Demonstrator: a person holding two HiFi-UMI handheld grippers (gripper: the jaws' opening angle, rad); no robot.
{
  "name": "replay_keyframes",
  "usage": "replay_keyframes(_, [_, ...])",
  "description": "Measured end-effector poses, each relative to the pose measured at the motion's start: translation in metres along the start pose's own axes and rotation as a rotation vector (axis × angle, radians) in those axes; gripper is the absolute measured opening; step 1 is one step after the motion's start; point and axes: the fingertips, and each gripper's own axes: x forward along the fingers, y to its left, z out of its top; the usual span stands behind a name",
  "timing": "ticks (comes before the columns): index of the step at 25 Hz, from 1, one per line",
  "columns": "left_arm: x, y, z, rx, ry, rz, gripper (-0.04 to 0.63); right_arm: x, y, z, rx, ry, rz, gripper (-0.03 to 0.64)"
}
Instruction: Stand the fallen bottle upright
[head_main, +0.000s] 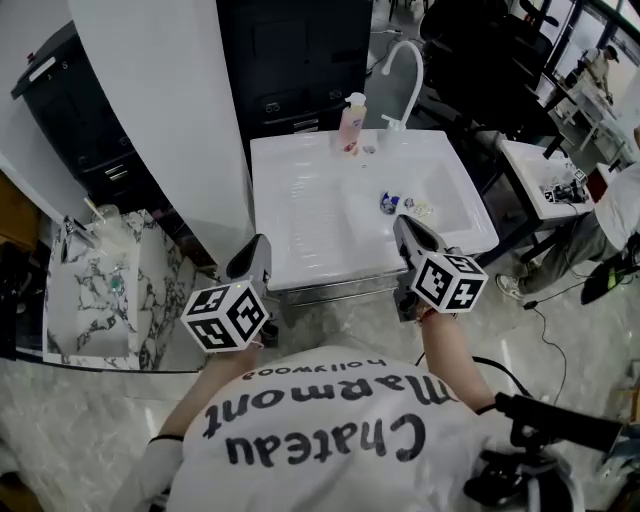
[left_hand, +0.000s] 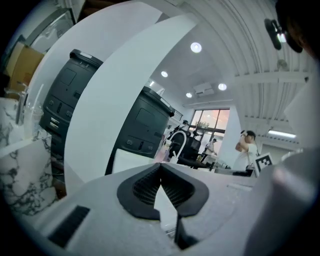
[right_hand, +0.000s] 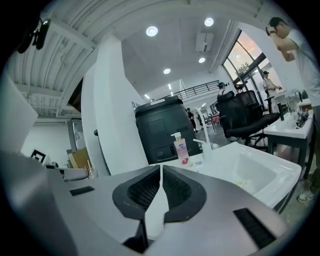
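Left hand-held gripper (head_main: 256, 250): jaws closed together, nothing between them, held at the near-left corner of the white sink (head_main: 300, 215). Pink pump bottle (head_main: 351, 124): upright on the sink's back ledge, just left of the curved faucet (head_main: 405, 65). Small items (head_main: 392, 203): lying in the basin, too small to tell. Right hand-held gripper (head_main: 408, 232): jaws closed, empty, over the sink's near-right edge

We found the pump bottle (head_main: 351, 122) upright on the back rim of the sink (head_main: 290, 215), left of the faucet (head_main: 405, 65); small items (head_main: 402, 205) lay in its basin.
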Motion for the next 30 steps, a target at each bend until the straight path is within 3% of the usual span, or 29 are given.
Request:
replay_keyframes(4, [0.003,-0.003,-0.009,0.071,0.039,0.071,0.014,-0.001,0.003,-0.008,-0.139,0.046,0.02,0.026])
replay_keyframes(8, [0.009,-0.032,-0.011,0.054,0.019,0.003,0.014,-0.01,-0.002,-0.006,-0.285,0.07,0.048,0.024])
replay_keyframes(13, [0.026,-0.085,-0.032,0.039,0.032,-0.052,0.014,-0.04,-0.031,0.015,-0.2,0.029,0.094,0.014])
replay_keyframes(17, [0.035,-0.125,-0.062,0.032,0.071,-0.065,0.014,-0.068,-0.067,0.006,-0.201,0.079,0.065,0.014])
replay_keyframes(26, [0.026,-0.17,-0.113,0.041,0.109,0.006,0.014,-0.108,-0.109,-0.032,-0.146,0.167,0.106,0.014])
replay_keyframes(30, [0.022,-0.188,-0.127,0.008,0.106,0.025,0.014,-0.122,-0.125,-0.036,-0.142,0.179,0.115,0.014])
